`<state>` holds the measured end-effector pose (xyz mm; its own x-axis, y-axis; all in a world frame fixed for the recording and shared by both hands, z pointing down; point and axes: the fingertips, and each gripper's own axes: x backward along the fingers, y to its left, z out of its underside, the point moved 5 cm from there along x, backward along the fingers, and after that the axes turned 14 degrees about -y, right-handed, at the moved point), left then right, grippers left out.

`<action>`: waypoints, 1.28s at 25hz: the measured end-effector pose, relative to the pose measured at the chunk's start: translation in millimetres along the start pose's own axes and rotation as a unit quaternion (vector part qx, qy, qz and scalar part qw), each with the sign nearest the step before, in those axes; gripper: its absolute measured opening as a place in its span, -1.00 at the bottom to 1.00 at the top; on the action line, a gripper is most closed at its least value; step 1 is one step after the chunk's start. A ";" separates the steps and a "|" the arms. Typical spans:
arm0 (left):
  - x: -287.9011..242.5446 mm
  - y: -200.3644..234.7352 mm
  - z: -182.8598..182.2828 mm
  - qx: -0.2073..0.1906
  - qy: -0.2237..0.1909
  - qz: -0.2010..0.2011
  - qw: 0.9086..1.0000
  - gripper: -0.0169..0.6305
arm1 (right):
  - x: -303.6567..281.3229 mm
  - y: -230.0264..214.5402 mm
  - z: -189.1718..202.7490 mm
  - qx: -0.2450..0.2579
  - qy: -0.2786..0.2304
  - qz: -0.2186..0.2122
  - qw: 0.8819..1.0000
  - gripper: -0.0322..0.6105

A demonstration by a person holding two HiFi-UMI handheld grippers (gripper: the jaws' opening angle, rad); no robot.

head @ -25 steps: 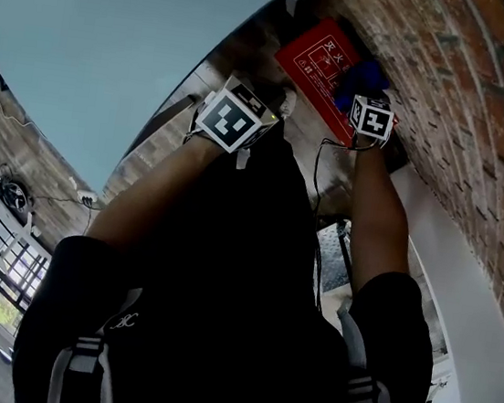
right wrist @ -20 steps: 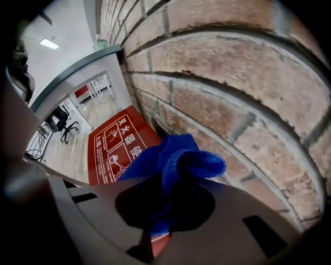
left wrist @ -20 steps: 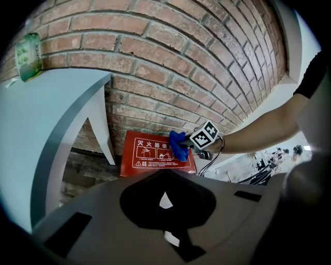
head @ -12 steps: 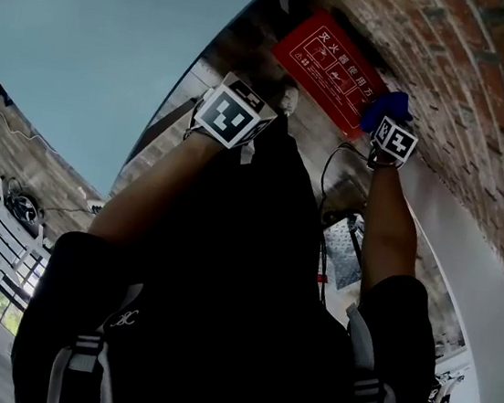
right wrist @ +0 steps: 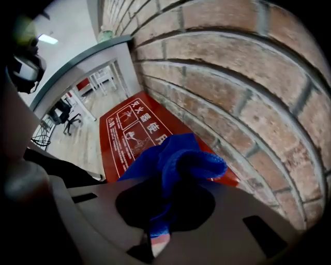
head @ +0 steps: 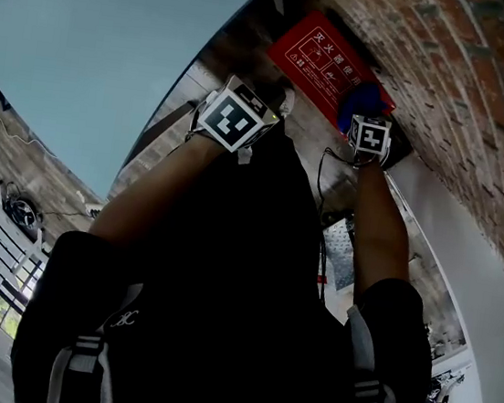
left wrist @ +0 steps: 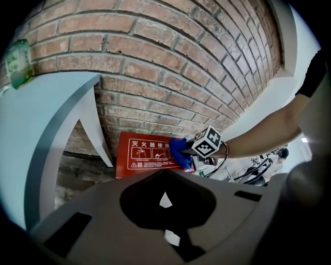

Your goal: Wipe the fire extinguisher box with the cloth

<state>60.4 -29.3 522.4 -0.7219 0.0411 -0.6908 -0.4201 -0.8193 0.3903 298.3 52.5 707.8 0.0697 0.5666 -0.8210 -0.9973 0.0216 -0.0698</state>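
Observation:
The red fire extinguisher box [head: 327, 54] with white print lies along the foot of the brick wall; it also shows as the box [left wrist: 147, 158] and the box [right wrist: 129, 132]. My right gripper [head: 369, 128] is shut on a bunched blue cloth [right wrist: 181, 160], which presses on the box's right end. The cloth [head: 361, 102] hides that corner, and from the left side the cloth [left wrist: 180, 152] covers the end of the print. My left gripper [head: 237, 118] hangs back from the box, left of the right arm, its jaws [left wrist: 166, 217] shut on nothing.
The brick wall [left wrist: 170, 67] rises straight behind the box. A white frame post [left wrist: 95, 129] stands at the box's left end. A pale sloping wall base [head: 464, 270] runs off to the right. A black cable [head: 325, 173] dangles from the right gripper. Wooden floor [right wrist: 90, 140] lies before the box.
The right gripper with the cloth swung out past the box's right end and has come back left onto it. The left gripper has stayed put.

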 end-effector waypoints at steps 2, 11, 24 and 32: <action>-0.1 2.1 1.9 -0.004 -0.001 -0.004 1.000 -0.95 | -15.1 18.3 -17.1 0.010 -0.006 -0.029 1.000 -0.77; 36.5 23.7 22.8 0.040 0.005 -0.026 0.999 -0.95 | -76.5 97.1 -105.9 0.058 -0.033 -0.069 0.995 -0.77; 37.1 23.7 28.8 0.049 0.007 -0.026 0.998 -0.95 | -86.3 141.5 -98.0 0.074 -0.015 -0.089 0.993 -0.77; 32.9 18.8 22.5 0.042 -0.007 -0.012 0.999 -0.95 | -56.8 128.4 -61.3 0.007 -0.017 -0.079 0.997 -0.77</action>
<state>16.4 -30.5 520.7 -0.7186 0.0697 -0.6919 -0.4818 -0.7674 0.4230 167.6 -27.5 710.7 0.2259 0.5829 -0.7805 -0.9741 0.1245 -0.1890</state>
